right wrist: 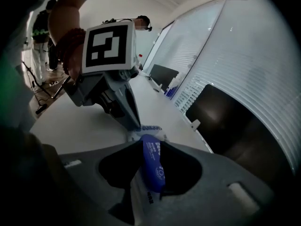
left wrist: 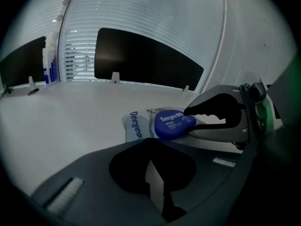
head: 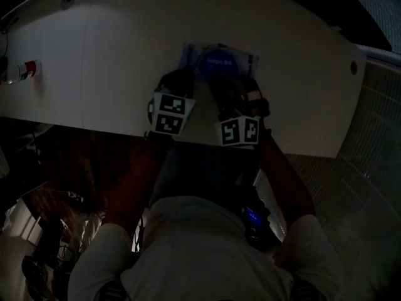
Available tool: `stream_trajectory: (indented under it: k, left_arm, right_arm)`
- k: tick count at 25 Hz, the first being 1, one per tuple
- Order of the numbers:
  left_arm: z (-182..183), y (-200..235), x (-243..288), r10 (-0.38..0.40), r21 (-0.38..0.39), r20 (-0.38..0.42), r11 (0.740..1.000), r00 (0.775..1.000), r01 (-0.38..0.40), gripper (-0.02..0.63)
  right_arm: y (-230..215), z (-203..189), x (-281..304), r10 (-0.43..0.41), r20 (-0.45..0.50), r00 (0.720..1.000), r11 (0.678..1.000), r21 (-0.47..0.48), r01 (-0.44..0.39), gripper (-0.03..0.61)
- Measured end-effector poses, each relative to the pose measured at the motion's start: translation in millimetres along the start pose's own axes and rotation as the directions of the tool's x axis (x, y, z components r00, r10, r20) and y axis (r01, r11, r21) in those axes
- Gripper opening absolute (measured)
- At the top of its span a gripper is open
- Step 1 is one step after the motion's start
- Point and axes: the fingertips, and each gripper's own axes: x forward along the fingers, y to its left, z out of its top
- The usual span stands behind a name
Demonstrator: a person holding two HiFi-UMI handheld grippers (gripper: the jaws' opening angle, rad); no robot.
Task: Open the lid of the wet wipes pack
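The wet wipes pack (head: 219, 60) lies flat on the white table (head: 113, 55), its round blue lid (left wrist: 174, 124) down. My right gripper (right wrist: 153, 166) is open, and the lid (right wrist: 153, 161) sits between its jaws. In the left gripper view its fingers (left wrist: 209, 111) reach over the lid's right edge, one above and one below. My left gripper (left wrist: 153, 173) is at the pack's left end. Its fingers (right wrist: 131, 112) taper together to a point on the pack's edge and look shut. I cannot tell whether they pinch the film.
A small bottle with a red cap (head: 22, 71) lies at the table's left edge. White and blue bottles (left wrist: 49, 62) stand at the far side by the blinds. The table's front edge (head: 207, 144) runs just under both marker cubes. A person (right wrist: 44, 36) stands further off.
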Motion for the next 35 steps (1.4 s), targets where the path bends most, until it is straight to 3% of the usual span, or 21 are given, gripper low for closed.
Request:
stream_trajectory:
  k: [9,18,25,35]
  left_arm:
    - [-5,-3,11,-0.005,0.031,-0.050,1.000,0.999,0.007,0.002]
    - [-7,-3,11,-0.014,0.035,-0.056,0.999,0.998,0.016,0.002]
    - [-7,-6,11,-0.014,0.027,-0.052,1.000,0.999,0.015,0.002]
    - [-6,-6,11,-0.018,0.013,-0.044,1.000,0.999,0.018,0.002]
  right_arm:
    - [10,-14,11,0.012,-0.052,0.999,0.984,-0.176,-0.021,0.123]
    - [-40,17,-1,-0.087,0.013,0.996,0.984,-0.157,0.088,0.117]
    - [-102,14,19,-0.170,0.002,0.986,0.975,-0.147,0.168,0.117]
    - [-113,-31,70,-0.094,-0.078,0.993,0.989,-0.120,0.084,0.116]
